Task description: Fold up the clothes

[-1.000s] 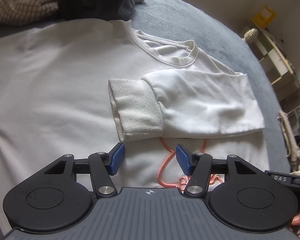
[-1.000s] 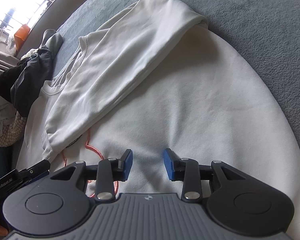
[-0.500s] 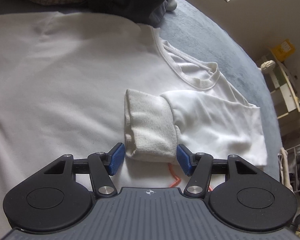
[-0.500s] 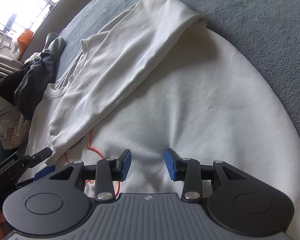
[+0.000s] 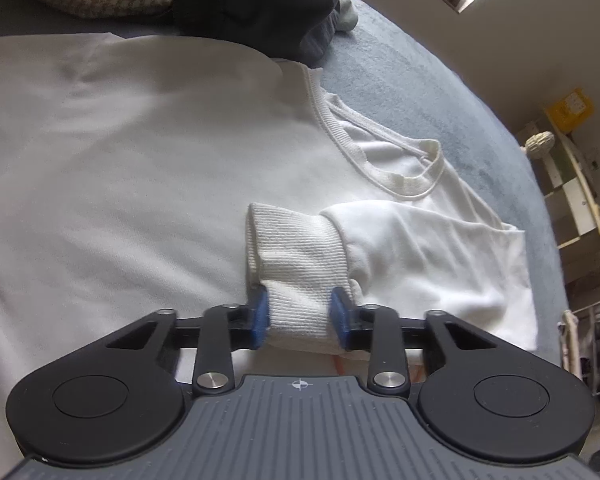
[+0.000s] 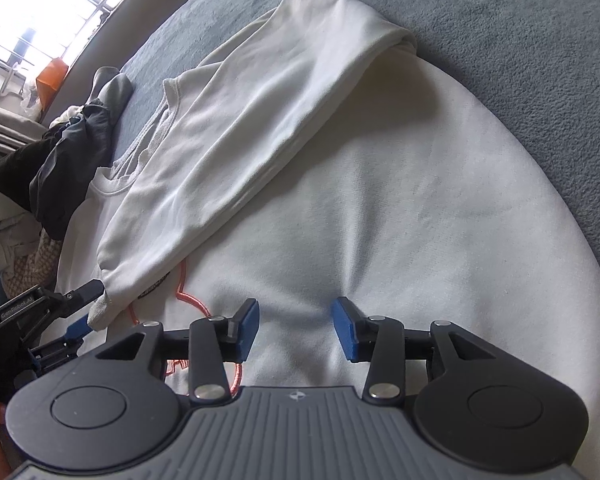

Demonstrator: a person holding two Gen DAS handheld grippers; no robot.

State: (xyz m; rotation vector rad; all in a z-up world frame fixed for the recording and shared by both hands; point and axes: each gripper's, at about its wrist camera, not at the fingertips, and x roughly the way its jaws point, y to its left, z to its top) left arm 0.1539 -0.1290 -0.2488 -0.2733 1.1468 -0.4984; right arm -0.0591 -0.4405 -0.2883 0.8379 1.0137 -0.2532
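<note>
While pinched, ribbed cuff [image 5: 300,276] fills left claw [image 5: 300,322].

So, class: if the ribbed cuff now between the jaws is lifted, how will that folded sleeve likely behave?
The sleeve will probably droop and unfold, since it lies limp and creased. The ribbed cuff bunches between the left gripper jaws, which have just closed on it, so it likely won't slip. It looks light; the sweatshirt body may stay down.

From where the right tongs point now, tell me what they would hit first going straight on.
Probably the flat front of the white cotton sweatshirt: the open right tongs aim down at it, nothing between.
</note>
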